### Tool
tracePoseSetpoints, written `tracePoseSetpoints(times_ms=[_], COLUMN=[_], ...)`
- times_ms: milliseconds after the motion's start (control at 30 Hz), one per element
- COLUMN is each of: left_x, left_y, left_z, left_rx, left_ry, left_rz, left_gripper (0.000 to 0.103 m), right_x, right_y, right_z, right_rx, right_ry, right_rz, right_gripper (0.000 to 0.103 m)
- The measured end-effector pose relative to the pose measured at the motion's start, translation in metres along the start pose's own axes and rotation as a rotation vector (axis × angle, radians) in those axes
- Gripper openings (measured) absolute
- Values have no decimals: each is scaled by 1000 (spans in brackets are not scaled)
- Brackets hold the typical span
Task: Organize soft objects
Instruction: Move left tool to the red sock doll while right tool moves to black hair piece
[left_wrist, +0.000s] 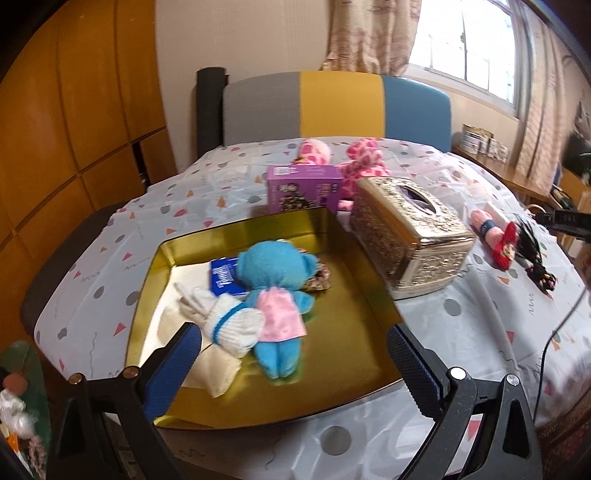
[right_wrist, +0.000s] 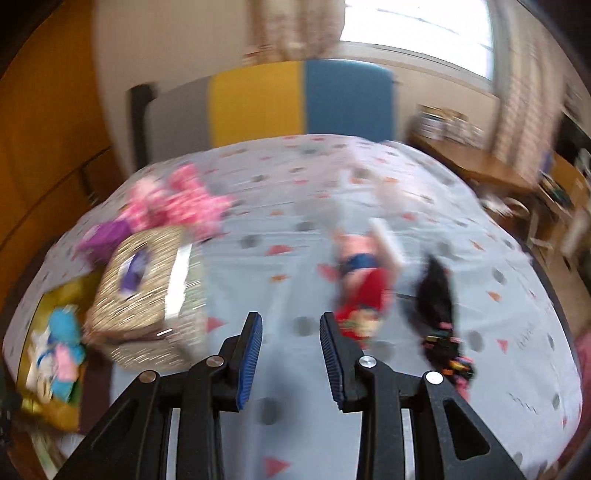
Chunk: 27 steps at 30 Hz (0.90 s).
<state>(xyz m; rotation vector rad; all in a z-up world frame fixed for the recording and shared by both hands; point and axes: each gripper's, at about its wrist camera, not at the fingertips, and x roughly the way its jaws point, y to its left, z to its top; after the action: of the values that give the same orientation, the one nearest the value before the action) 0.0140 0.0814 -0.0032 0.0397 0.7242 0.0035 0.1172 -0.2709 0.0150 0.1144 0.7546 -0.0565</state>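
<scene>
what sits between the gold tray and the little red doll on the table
The ornate gold tissue box stands between the gold tray and the red doll, clearest in the left wrist view.

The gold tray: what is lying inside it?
Inside the gold tray: a blue teddy, white sock, cream pouch, blue packet. A patterned item is mostly covered.

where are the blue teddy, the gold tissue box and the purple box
blue teddy (left_wrist: 275, 291), left wrist view, on its pink dress
gold tissue box (left_wrist: 410, 236), left wrist view, on its embossed top
purple box (left_wrist: 304, 190), left wrist view, on its front face
</scene>
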Motion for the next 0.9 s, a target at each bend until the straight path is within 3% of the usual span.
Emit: tracePoseSetpoints(times_ms=[200,333,400,467,600,900], left_x=[-1,3,5,5,8,26], left_y=[-32,-54,-71,-84,-121,-202], left_z=[6,9,11,14,22,41], left_rx=[88,136,170,196,265,339], left_ry=[-4,14,18,21,25,75], left_rz=[-85,-135,-160,-193,-281,-422], left_gripper=[101,102,102,102,102,102], right_x=[4,10,17,19,19,25], right_y=[-98,-161,-187,-214,-230,-224], right_z=[3,-19,-36,-47,-57,-60], right_rx=[232,421,539,718,807,833], right_ry=[-34,-40,12,23,35,74], right_rz=[-180,-293,-326,-246,-213,-133], right_gripper=[32,32,32,32,32,32])
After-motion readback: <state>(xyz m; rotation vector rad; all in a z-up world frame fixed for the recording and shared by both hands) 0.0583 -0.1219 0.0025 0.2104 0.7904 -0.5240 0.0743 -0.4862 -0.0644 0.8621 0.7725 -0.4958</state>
